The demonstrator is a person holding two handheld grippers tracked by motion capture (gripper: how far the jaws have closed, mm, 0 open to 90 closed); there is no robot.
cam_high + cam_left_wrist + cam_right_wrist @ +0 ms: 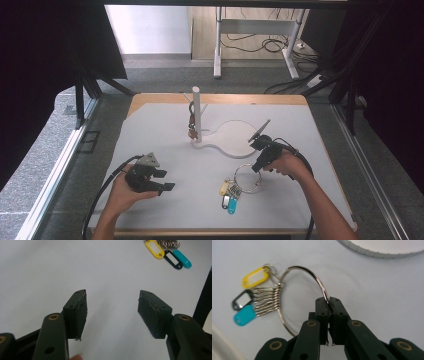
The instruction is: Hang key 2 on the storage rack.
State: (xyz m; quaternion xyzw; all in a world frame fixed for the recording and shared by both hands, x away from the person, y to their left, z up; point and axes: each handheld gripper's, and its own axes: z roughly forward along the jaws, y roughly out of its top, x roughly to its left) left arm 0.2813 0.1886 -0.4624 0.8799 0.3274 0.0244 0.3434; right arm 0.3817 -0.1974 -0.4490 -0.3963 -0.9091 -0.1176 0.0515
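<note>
Key ring flat, tags leftward

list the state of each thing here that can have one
key ring: flat on the table, pinched at its rim
right gripper: shut on the key ring
left gripper: open, holding nothing
stand: upright, small item hanging from it
key tags: bunched on the ring
</note>
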